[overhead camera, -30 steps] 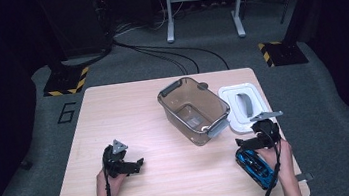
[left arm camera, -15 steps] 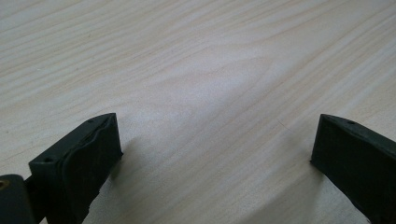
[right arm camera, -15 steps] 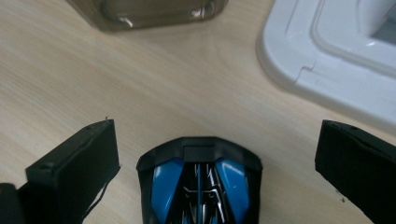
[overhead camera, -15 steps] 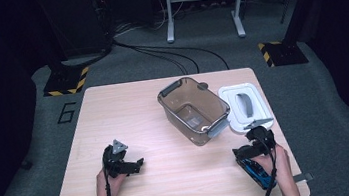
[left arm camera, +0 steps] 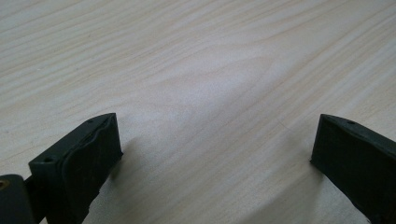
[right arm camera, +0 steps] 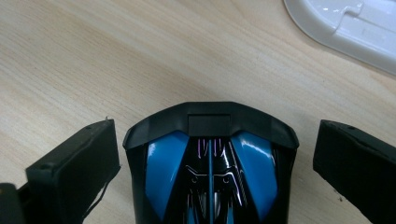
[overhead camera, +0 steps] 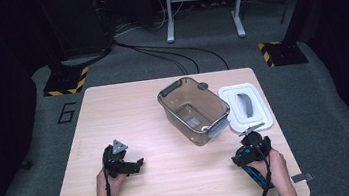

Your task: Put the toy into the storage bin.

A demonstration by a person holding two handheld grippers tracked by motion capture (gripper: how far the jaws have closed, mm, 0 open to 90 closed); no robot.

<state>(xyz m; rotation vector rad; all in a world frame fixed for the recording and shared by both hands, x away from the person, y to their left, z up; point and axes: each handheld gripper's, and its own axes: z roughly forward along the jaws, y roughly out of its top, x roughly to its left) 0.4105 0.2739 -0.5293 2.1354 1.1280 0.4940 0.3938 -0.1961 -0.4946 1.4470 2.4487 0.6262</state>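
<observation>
Pale wood table [overhead camera: 173, 189] first: my right gripper [right arm camera: 212, 135] straddles the blue-and-black mouse [right arm camera: 210, 163] at the near right edge, jaws apart, nothing clamped. Next I'd close on it. Left gripper [left arm camera: 212, 140] idles, spread wide. Beyond: tub [overhead camera: 193, 108], white lid [overhead camera: 246, 104].

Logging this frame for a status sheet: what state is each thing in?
Left gripper: open, over bare table.
Right gripper: open, jaws either side of the blue and black toy car, not clamped.
Toy car: lying on the table.
Clear bin: uncovered, looks empty.
White lid: off, flat beside the bin.
</observation>
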